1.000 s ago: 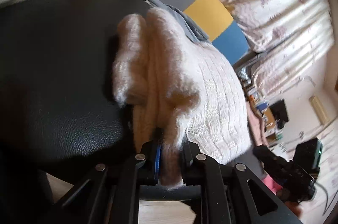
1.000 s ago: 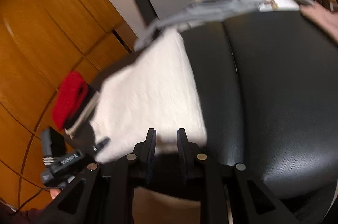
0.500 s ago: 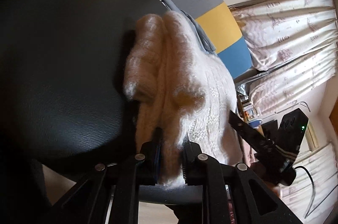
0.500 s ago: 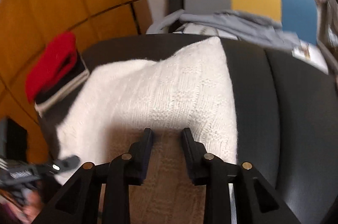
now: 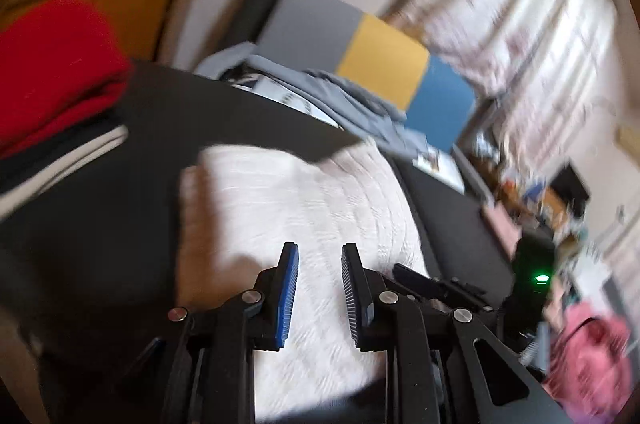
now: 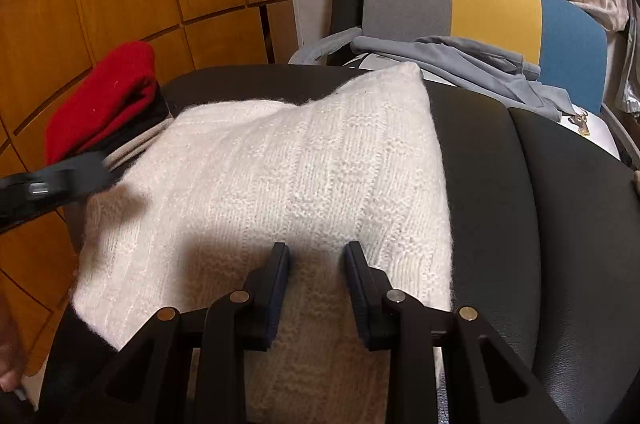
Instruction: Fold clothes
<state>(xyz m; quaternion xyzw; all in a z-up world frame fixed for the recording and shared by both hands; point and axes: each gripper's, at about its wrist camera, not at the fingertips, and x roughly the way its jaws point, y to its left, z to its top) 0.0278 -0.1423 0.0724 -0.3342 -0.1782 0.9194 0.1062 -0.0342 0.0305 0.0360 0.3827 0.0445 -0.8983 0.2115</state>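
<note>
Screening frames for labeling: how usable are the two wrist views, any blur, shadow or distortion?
Left wrist: heavy motion blur, curtains and white knit sweater smeared, only the left gripper sharp. Right wrist: crisp, knit texture readable on the sweater, dark shadow ahead of the right gripper. Both: fisheye bending, black corners.

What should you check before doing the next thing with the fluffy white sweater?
1. White knitted sweater folded flat on the black leather seat: ok.
2. Left hand-held gripper let go: ok, jaws opening, nothing pinched between them.
3. Right hand-held gripper let go: ok, jaws apart above the knit, no fabric between them.
4. Far edge even: not ok, one corner pokes out toward the grey-blue garment.
5. Clear of the red folded pile: cannot tell, the left side lies very near it.
6. Room on the seat to the right: ok, bare leather there.
</note>
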